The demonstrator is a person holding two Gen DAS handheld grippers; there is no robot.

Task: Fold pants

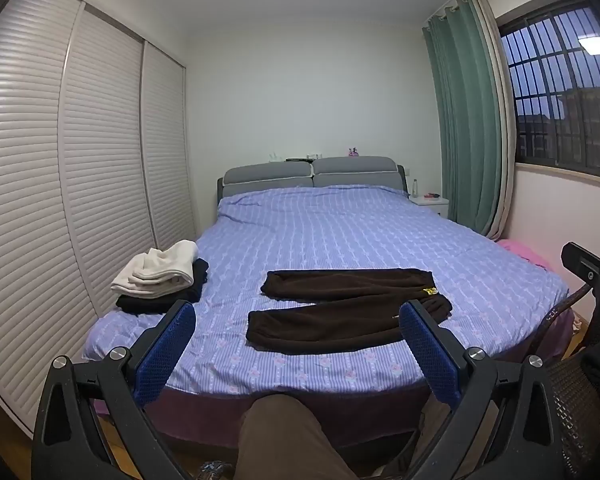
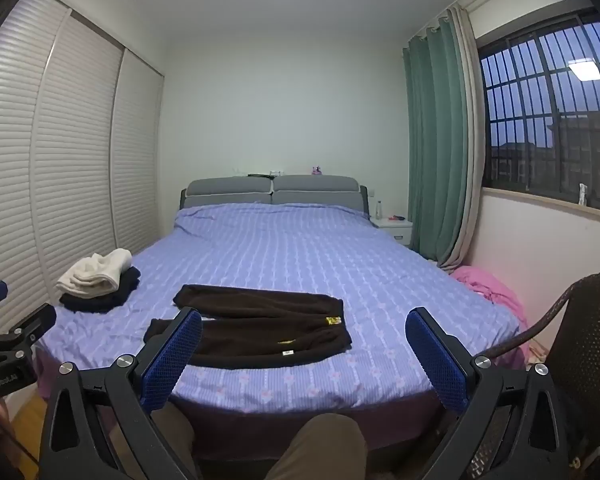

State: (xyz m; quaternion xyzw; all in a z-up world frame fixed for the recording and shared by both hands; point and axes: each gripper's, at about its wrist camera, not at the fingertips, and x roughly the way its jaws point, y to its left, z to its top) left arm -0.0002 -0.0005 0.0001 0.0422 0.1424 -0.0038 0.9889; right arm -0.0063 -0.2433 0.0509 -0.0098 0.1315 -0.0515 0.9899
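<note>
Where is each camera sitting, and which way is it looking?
Left wrist: sits on the left gripper, facing the bed's headboard over the dark pants; a knee and the right gripper's edge show.
Right wrist: sits on the right gripper, facing the same way, further right; both knees and the left gripper's edge show.
Both share: the pants, folded pile, green curtain.

No legible text anywhere; yellow tag [image 2: 333, 321] on pants [image 2: 256, 334] between right gripper's fingers too small to read; embossed lettering on left gripper [image 2: 4, 376] body blurred.
</note>
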